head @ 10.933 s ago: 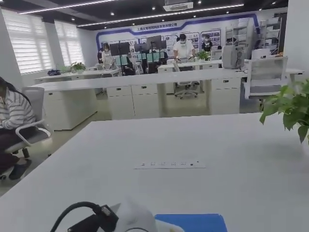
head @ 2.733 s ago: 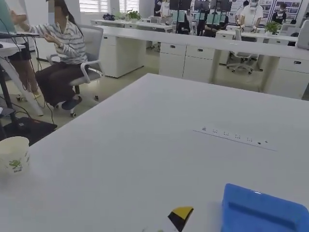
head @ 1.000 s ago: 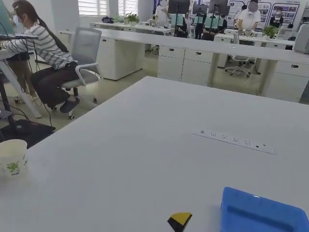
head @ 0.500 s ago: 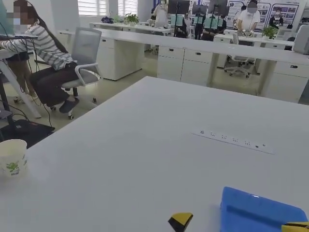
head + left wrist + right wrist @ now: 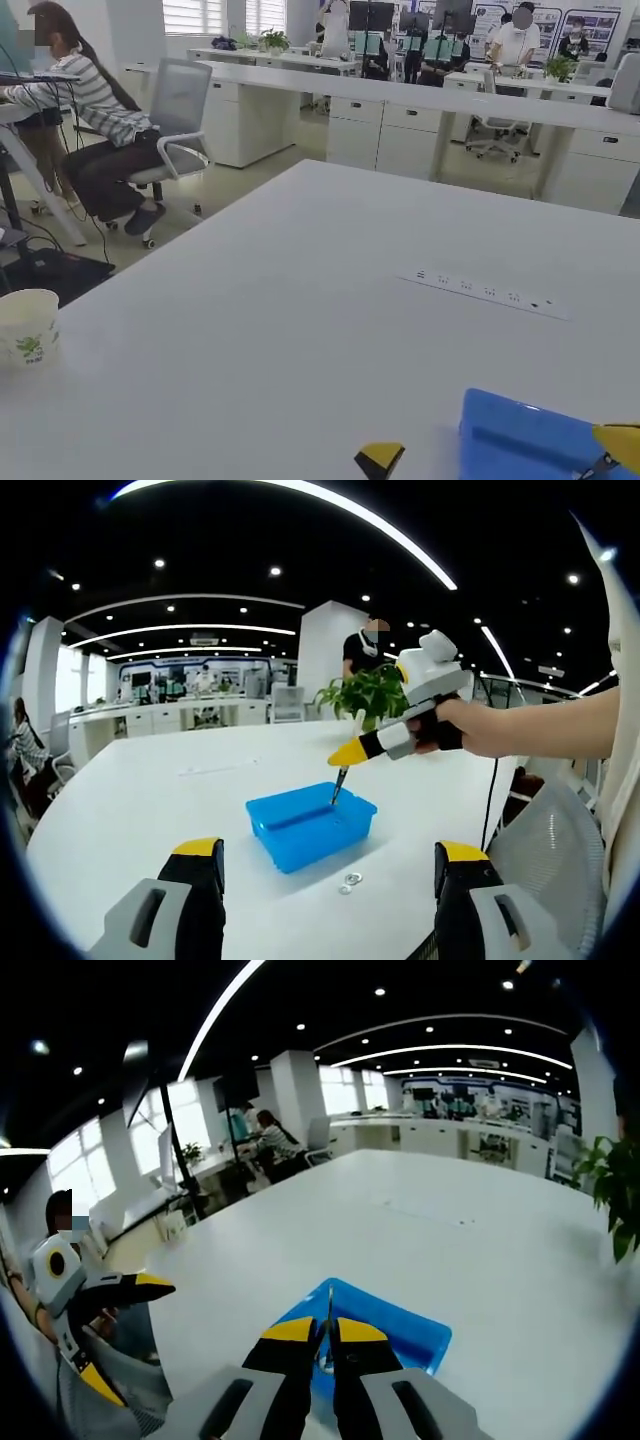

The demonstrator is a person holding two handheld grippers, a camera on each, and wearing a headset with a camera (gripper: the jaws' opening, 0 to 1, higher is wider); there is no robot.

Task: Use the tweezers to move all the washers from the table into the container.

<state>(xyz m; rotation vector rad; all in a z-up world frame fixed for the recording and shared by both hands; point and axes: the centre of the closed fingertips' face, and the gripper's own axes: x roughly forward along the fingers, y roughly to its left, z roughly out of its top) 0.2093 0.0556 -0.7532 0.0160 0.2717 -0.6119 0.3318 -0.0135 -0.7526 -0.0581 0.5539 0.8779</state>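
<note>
the right gripper (image 5: pixel 325 1335) is pinching the tweezers (image 5: pixel 329 1305) between its nearly closed jaws, and the tweezer tip is pointing down into the blue container (image 5: pixel 310 825) on the white table (image 5: pixel 150 800). two washers (image 5: pixel 350 882) are lying on the table just beside the container's near wall. the left gripper (image 5: pixel 330 860) is hovering nearby with its jaws spread wide, holding nothing.

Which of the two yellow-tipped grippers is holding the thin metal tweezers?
The right gripper: its jaws are shut on the thin metal tweezers over the blue plastic container, while the left gripper has its jaws wide apart.
</note>
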